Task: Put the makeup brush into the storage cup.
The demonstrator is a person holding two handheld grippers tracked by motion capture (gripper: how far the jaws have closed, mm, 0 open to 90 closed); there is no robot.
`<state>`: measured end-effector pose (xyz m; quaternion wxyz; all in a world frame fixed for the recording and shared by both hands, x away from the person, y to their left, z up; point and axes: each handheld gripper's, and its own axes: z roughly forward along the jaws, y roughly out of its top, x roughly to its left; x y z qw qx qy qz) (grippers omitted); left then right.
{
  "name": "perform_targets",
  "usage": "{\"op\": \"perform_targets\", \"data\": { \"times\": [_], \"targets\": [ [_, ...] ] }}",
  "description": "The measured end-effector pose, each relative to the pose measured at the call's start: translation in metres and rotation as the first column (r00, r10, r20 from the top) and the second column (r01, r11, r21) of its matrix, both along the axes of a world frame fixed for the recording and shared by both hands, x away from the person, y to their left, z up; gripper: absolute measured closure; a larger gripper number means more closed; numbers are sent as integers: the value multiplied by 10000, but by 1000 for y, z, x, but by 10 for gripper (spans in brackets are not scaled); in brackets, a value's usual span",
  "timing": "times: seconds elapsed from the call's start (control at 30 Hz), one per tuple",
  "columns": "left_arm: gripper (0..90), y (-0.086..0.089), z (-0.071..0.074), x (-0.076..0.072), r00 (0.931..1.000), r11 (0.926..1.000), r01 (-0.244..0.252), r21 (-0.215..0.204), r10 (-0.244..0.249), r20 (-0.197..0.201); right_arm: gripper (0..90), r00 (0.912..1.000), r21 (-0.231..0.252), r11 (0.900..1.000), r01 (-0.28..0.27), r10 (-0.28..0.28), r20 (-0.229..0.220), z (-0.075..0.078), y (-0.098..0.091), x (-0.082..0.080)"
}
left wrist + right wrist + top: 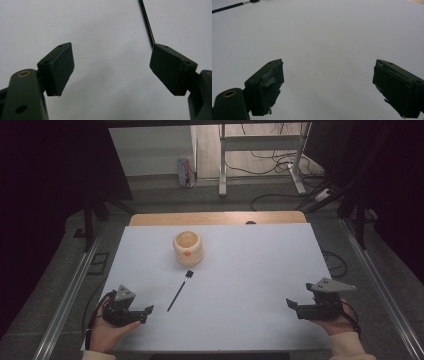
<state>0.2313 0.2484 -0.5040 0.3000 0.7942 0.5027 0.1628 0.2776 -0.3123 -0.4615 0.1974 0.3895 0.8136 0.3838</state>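
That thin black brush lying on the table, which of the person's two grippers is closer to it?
The left. The left gripper sits just beside the brush's lower tip, jaws open. The right gripper rests far across the white table, also open.

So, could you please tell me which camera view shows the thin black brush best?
The high view: the whole brush lies on the white sheet, head toward the cream pot. The left gripper view catches part of its handle; the right gripper view, a stretch at its top edge.

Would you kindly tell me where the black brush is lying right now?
In the high view the black brush lies left of centre on the white table, between the round pot and the left tool.
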Motion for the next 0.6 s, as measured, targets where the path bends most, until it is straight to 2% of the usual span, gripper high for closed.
{"op": "perform_targets", "data": {
  "times": [0.13, 0.33, 0.43, 0.47, 0.6],
  "targets": [
    [205, 0, 1, 1, 9998, 9998, -191, -61, 191, -18, 104, 10000, -35, 10000, -27, 27, -68, -3, -3, -1],
    [202, -2, 1, 2, 9998, 9998, -199, -56, 199, -52, 105, 9999, -21, 10000, -52, 52, -132, -5, -4, 0],
    [202, -2, 2, 3, 10000, 9999, -93, -69, 93, -35, 105, 9999, -43, 10000, 53, -54, -96, -5, -5, -3],
    [202, -3, 1, 3, 10000, 9999, -52, -109, 52, -32, 104, 9998, 82, 9998, 171, -171, -73, -5, -6, -5],
    [203, -3, 2, 0, 10000, 10000, -66, 73, 66, -2, 103, 9990, 195, 9988, 443, -442, -28, -2, -6, -4]
  ]
}}
